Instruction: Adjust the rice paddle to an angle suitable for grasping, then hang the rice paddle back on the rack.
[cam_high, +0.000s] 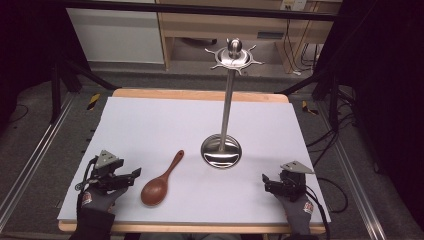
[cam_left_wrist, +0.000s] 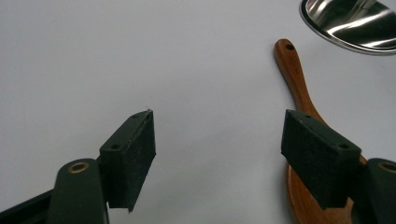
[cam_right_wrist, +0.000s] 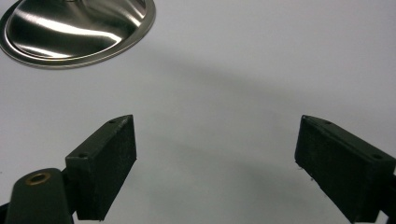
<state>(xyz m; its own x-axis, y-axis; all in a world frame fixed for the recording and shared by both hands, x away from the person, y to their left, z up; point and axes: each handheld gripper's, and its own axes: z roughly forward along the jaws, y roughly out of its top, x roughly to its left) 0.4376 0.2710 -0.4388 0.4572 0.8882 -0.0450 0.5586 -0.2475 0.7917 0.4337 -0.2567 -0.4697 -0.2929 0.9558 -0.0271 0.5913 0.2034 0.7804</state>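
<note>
Both grippers rest low on the tabletop (cam_high: 150, 125), fingers wide apart and empty; left gripper (cam_left_wrist: 218, 140) sits just beside the wooden spoon (cam_high: 160, 181), right gripper (cam_right_wrist: 215, 154) near the steel stand (cam_high: 221, 150).

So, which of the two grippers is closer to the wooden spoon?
The left gripper. Its open jaws sit just beside the bowl of the wooden spoon, while the right gripper rests far across the table, past the metal stand.
</note>
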